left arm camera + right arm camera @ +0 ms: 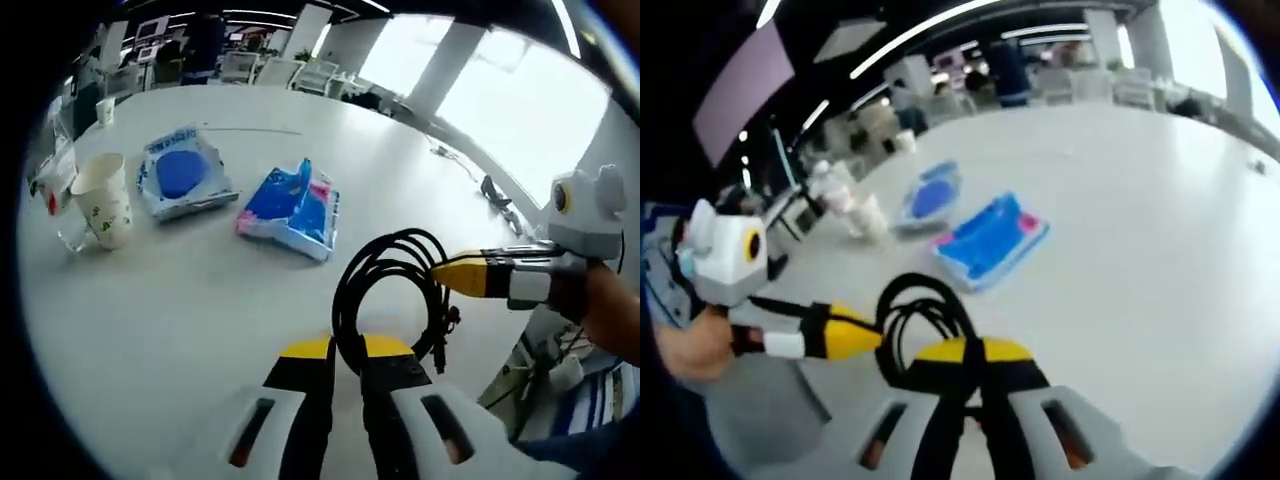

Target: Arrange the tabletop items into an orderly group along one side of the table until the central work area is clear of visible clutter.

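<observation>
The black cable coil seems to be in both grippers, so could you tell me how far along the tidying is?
Early, by the look of it. No orderly group shows yet. In hand: the left gripper and right gripper are both shut on the black cable coil. Left to do: the paper cup, the round blue packet and the blue and pink packet lie spread across the white table.

A wide white table (250,290) is stretching toward an open office, with chairs (300,72) standing beyond its far edge at 12 o'clock. Daylight is pouring through big windows (520,110) at 2 o'clock, and ceiling light strips (910,35) are glowing overhead.
</observation>
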`<state>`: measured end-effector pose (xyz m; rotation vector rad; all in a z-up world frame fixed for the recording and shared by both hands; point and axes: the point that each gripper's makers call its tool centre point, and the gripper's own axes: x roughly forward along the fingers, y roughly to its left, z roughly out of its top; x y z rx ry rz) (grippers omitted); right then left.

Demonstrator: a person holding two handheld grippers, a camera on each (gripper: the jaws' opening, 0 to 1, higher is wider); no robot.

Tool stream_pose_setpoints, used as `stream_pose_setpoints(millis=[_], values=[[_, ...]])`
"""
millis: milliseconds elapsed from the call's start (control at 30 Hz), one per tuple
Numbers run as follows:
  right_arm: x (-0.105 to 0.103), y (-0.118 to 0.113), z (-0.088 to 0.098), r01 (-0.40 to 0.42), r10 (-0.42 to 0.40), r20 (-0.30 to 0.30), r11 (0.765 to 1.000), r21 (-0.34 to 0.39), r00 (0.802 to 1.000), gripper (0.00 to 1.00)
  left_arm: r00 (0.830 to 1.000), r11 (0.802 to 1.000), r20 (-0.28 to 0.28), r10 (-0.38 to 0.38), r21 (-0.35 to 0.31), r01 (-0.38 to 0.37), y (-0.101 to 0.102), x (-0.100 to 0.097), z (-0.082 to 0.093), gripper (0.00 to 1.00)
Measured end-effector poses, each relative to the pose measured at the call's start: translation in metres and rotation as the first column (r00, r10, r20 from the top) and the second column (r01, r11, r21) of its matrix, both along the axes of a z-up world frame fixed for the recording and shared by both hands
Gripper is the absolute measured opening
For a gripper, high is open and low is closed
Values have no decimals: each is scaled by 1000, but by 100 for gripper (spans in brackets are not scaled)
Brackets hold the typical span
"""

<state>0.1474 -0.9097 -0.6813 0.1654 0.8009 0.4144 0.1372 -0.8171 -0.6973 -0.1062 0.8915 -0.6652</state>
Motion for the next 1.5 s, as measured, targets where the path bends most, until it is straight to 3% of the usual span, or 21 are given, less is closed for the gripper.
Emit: stream_pose_setpoints(millis=[233,400,700,967,1100,1500], values=[[-10,-15,-11,16,-17,-39,1000,-23,999,0,999,999,-13,-45,18,45,-15,-5,-8,8],[-21,-9,-28,-5,3,-77,1000,-31,997,0,996,994,-21,-84,70,86,-9,-9,-21,7],[-30,-6,-45,-12,9,-115,1000,-28,993,0,995,991,-49,-85,96,89,-3,-13,-34,7],[-27,-6,-54,-26,20,-106,998,-61,994,0,996,990,-49,-80,109,85,-4,-12,-37,7],[-24,-2,-53,-54,47,-71,994,-96,996,0,997,993,-54,-60,101,66,-1,-10,-39,7],[-21,-2,-59,-97,90,-73,990,-99,993,1,998,991,-19,-65,118,67,1,-12,-38,7]])
